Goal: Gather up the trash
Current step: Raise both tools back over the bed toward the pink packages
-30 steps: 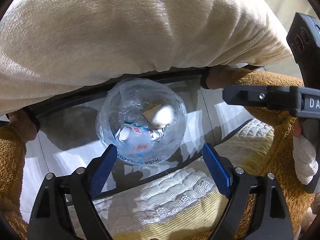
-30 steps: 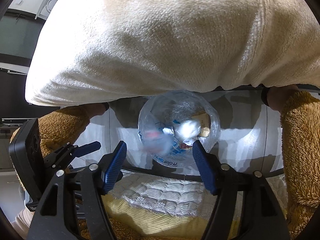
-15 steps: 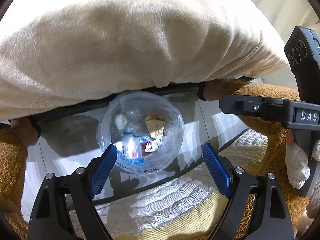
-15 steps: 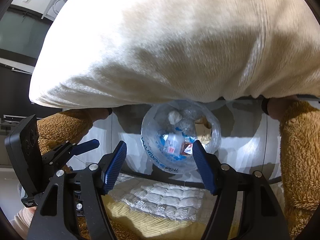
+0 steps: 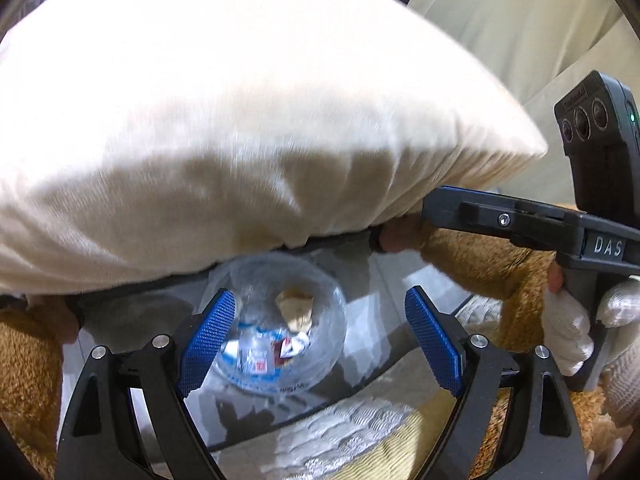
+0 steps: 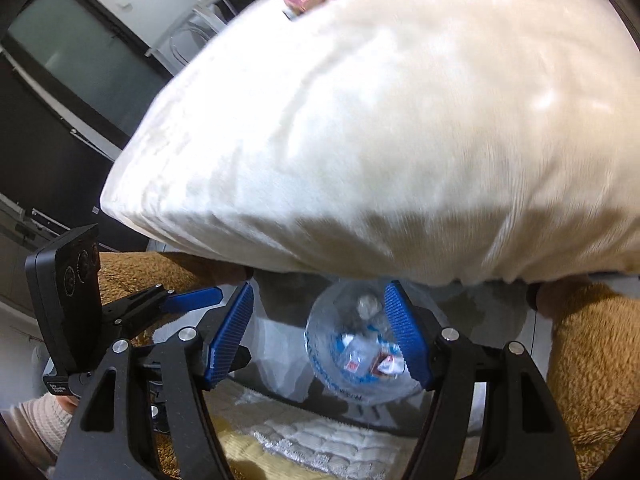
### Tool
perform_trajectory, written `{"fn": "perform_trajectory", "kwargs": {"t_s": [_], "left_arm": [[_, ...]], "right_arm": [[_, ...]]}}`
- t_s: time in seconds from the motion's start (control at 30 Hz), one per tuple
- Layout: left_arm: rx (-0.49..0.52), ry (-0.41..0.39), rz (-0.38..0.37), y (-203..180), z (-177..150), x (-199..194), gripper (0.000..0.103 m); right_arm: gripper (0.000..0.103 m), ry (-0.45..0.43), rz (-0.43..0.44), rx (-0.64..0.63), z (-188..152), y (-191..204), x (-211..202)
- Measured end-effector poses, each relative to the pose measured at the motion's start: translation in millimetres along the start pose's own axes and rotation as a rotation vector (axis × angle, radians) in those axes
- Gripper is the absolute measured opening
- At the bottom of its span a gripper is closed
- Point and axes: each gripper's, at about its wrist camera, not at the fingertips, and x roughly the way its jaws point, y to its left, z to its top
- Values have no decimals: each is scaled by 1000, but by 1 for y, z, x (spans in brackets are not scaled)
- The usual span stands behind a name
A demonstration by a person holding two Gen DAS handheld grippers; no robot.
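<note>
Since a second ago both views have tilted upward. The trash bag [image 5: 280,336], holding wrappers, sits below the pillow [image 5: 240,120]. Left hand-held gripper [image 5: 320,340] and right hand-held gripper [image 6: 320,336] are open, empty; collection apparently pauses.

Home living room, cream pillow [image 5: 248,152], television [image 6: 76,52], quilted cushion [image 6: 332,444]

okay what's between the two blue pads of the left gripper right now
In the left wrist view, nothing is gripped between the left gripper pads. Through the gap shows the clear trash bag below, with wrappers inside, partly under the cream pillow.
</note>
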Motion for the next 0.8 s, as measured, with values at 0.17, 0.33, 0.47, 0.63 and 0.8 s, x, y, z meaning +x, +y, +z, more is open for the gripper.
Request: {"fn": "perform_trajectory", "kwargs": {"t_s": [0.17, 0.33, 0.47, 0.63, 0.8], "left_arm": [[23, -105, 15, -4, 5, -20, 85], [23, -183, 29, 0, 16, -36, 85], [30, -236, 51, 4, 29, -49, 85], [51, -282, 86, 14, 49, -71, 85], [71, -311, 115, 21, 67, -81, 85]], "right_arm": [[68, -99, -14, -70, 3, 12, -17], [68, -163, -45, -127, 12, 20, -30], [68, -207, -72, -158, 28, 23, -38], [68, -231, -75, -162, 53, 20, -42], [68, -265, -87, -182, 83, 20, -41]]}}
